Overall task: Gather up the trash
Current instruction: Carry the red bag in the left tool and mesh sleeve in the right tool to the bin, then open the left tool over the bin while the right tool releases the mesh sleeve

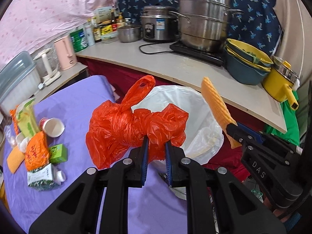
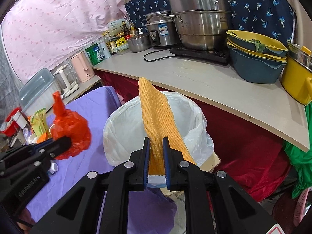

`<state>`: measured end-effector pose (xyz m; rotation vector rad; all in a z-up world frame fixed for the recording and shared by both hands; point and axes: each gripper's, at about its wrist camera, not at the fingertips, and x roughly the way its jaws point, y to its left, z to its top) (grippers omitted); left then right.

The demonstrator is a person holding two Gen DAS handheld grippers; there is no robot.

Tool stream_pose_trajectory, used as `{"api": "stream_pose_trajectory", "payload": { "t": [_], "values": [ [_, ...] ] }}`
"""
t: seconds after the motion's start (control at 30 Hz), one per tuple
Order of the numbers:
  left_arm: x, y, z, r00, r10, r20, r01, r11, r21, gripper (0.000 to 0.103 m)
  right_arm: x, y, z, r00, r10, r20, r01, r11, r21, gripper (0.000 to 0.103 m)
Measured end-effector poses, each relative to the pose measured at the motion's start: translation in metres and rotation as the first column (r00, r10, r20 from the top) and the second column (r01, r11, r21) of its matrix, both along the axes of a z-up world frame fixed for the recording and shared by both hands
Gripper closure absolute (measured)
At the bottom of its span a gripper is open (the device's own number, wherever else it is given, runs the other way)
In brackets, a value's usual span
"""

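My left gripper [image 1: 156,143] is shut on a crumpled orange plastic bag [image 1: 124,126] and holds it in the air at the near-left rim of a bin lined with a white bag [image 1: 198,117]. My right gripper [image 2: 156,142] is shut on a yellow foam net sleeve [image 2: 156,113] and holds it upright over the open white-lined bin [image 2: 124,128]. In the left wrist view the right gripper [image 1: 237,131] and sleeve [image 1: 216,107] stand over the bin's right side. In the right wrist view the left gripper [image 2: 66,143] and orange bag [image 2: 70,128] are at left.
A pile of trash lies on the purple-covered table [image 1: 78,101]: a paper cup [image 1: 53,126], a green carton [image 1: 58,153], orange wrappers [image 1: 36,152]. Behind the bin runs a counter [image 1: 175,62] with pots, stacked bowls [image 1: 247,62] and bottles.
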<state>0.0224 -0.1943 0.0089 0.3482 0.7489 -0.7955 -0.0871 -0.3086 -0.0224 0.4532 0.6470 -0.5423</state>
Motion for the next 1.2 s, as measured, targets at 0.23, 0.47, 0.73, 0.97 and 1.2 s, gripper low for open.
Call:
{"api": "stream_pose_trajectory", "payload": {
  "t": [0.23, 0.47, 0.73, 0.97, 1.2],
  "values": [
    [0.014, -0.034, -0.017, 0.991, -0.130, -0.018, 0.130, 0.992, 0.000, 0.088, 0.015, -0.022, -0.005, 1.000, 0.011, 0.015, -0.012, 0.999, 0.049, 0.091],
    [0.036, -0.055, -0.042, 0.985, -0.163, -0.054, 0.165, 0.986, 0.034, 0.086, 0.035, -0.037, -0.017, 1.000, 0.025, -0.008, -0.025, 0.998, 0.062, 0.090],
    [0.048, -0.046, -0.041, 0.996, -0.093, -0.012, 0.093, 0.995, 0.020, 0.047, 0.048, -0.038, -0.019, 1.000, 0.015, -0.002, -0.014, 0.999, 0.048, 0.072],
    [0.053, -0.026, -0.025, 0.999, -0.008, 0.039, 0.008, 1.000, 0.002, 0.018, 0.045, -0.024, 0.005, 1.000, -0.002, 0.026, 0.003, 1.000, -0.026, 0.051],
    [0.054, -0.001, -0.010, 0.996, 0.057, 0.073, -0.057, 0.998, -0.002, 0.016, 0.031, -0.002, 0.028, 0.999, -0.011, 0.047, 0.015, 0.996, -0.089, 0.042]
  ]
}}
